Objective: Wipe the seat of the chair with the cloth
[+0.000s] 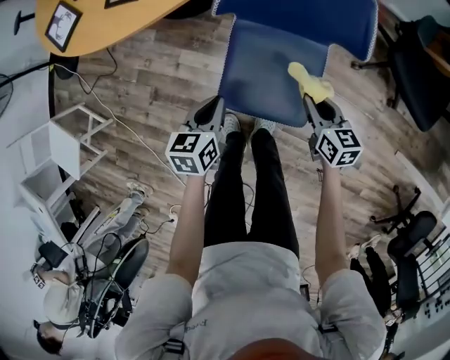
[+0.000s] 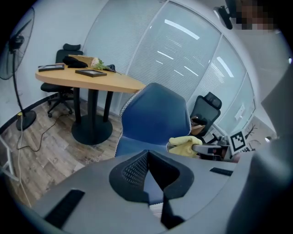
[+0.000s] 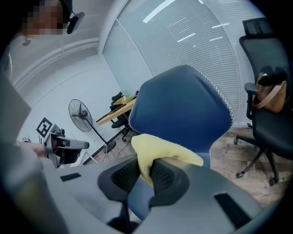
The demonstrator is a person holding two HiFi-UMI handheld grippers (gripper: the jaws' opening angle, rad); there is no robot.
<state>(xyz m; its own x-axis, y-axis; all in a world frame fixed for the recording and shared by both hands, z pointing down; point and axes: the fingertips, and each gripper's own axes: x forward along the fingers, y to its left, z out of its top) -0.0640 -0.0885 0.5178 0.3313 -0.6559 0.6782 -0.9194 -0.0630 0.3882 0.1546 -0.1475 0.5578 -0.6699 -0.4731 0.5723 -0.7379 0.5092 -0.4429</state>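
In the head view the blue chair seat (image 1: 271, 81) lies straight ahead, with its backrest (image 1: 295, 21) at the top. A yellow cloth (image 1: 310, 81) rests over the seat's right front part, and my right gripper (image 1: 310, 100) is shut on it. In the right gripper view the cloth (image 3: 160, 148) drapes out over my right gripper (image 3: 145, 176), in front of the blue backrest (image 3: 183, 109). My left gripper (image 1: 213, 107) hovers at the seat's front left edge, shut and holding nothing. The left gripper view shows that gripper (image 2: 147, 154), the seat (image 2: 132, 147) and the cloth (image 2: 185, 145).
A round wooden table (image 1: 105, 21) stands at the far left, a black office chair (image 1: 422, 70) at the right. A white shelf unit (image 1: 56, 148) and floor cables (image 1: 126, 126) lie to the left, where a person (image 1: 63, 295) sits. A standing fan (image 3: 80, 112) stands behind.
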